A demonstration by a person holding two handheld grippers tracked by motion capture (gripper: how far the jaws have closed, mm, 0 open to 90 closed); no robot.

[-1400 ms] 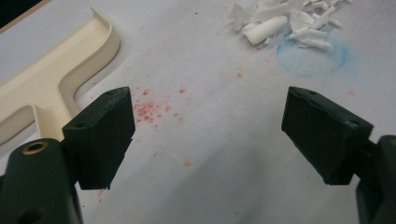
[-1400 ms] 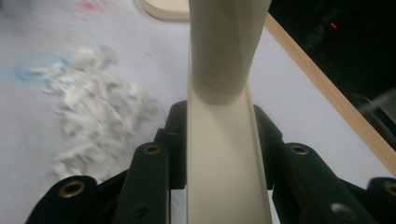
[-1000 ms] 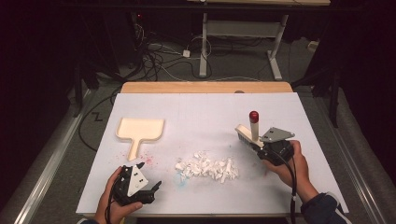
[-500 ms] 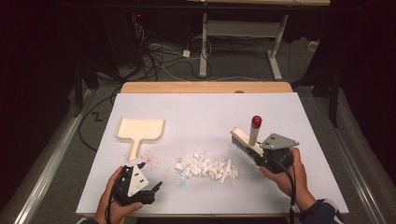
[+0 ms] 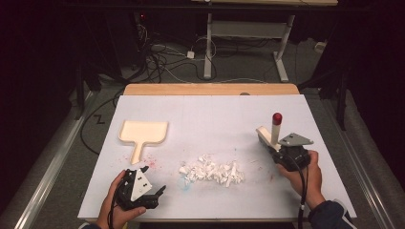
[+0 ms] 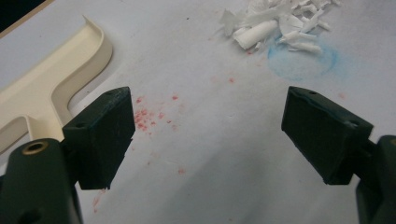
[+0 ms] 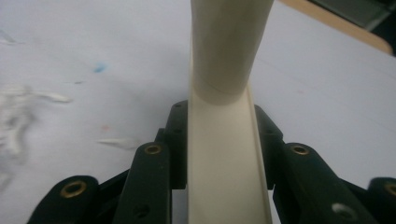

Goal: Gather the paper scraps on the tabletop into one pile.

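A cream hand brush (image 5: 268, 136) with a red-tipped handle (image 5: 277, 117) stands tilted at the right of the white table (image 5: 215, 114). My right gripper (image 5: 277, 151) is shut on its body, which runs up between the jaws in the right gripper view (image 7: 224, 154). A pile of white paper scraps (image 5: 212, 171) lies in the middle, to the left of the brush. A cream dustpan (image 5: 143, 132) lies flat at the left, handle toward me. My left gripper (image 5: 160, 191) rests near the front left edge, open and holding nothing (image 6: 210, 126), with the dustpan (image 6: 51, 88) and scraps (image 6: 280, 23) beyond it.
Pink specks (image 6: 149, 116) and a faint blue ring (image 6: 301, 63) mark the table between dustpan and scraps. A wooden strip (image 5: 210, 89) borders the table's far edge. Cables and a desk frame (image 5: 210, 43) lie on the dark floor behind.
My right gripper has carried the brush a little to the right, away from the scraps, and its handle now stands more upright. The left gripper has stayed put.
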